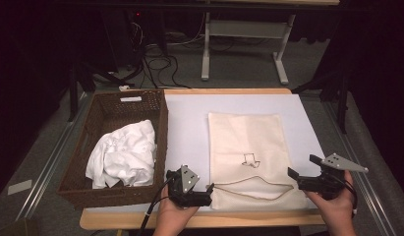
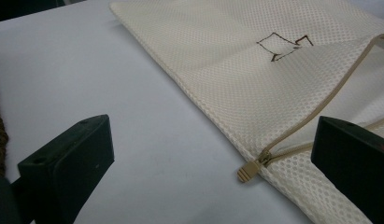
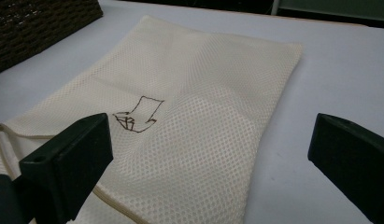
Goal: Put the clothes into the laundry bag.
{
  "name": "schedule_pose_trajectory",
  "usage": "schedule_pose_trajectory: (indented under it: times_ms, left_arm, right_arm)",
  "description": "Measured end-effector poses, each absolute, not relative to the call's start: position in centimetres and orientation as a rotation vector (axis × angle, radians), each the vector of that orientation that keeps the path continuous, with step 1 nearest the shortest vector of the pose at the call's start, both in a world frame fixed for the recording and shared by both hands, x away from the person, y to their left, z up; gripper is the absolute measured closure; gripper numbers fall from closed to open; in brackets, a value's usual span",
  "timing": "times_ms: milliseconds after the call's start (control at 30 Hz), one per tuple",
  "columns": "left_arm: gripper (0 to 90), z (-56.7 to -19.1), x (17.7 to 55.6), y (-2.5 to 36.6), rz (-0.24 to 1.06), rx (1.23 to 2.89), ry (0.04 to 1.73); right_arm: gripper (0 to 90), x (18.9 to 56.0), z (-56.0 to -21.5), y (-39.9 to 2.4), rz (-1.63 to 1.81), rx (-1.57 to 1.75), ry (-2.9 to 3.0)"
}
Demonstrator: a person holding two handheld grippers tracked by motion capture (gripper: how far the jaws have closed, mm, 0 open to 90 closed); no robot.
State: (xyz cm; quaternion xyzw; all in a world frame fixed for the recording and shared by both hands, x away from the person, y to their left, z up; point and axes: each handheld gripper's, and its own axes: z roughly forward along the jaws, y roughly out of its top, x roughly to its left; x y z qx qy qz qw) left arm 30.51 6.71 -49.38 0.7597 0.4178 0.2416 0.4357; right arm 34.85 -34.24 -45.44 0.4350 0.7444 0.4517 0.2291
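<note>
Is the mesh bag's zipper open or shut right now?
Open. The mesh bag's zipper gapes along the near edge, and its pull sits at the left end.

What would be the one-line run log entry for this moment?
left gripper: open, at bag zipper end | right gripper: open, beside bag | cloth: in basket

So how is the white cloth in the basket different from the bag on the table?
The crumpled white cloth is bunched in a heap, while the cream mesh zip bag lies spread flat. The cloth sits inside the brown woven basket; the bag rests on the pale table top. The cloth is plain white, but the bag is cream with a small brown drawing and a zip standing partly open. Both are soft fabric, and neither is held.
</note>
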Motion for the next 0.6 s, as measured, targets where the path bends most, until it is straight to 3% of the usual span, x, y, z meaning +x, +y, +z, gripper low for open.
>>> schedule_pose_trajectory:
  times_ms: [600]
  left_arm:
    - [0.6, -49.7, 30.7, 6.6, 0.521, 1.904, 1.051]
  right_arm:
    - [0.4, 33.6, -45.7, -34.2, 1.223, 1.179, 1.943]
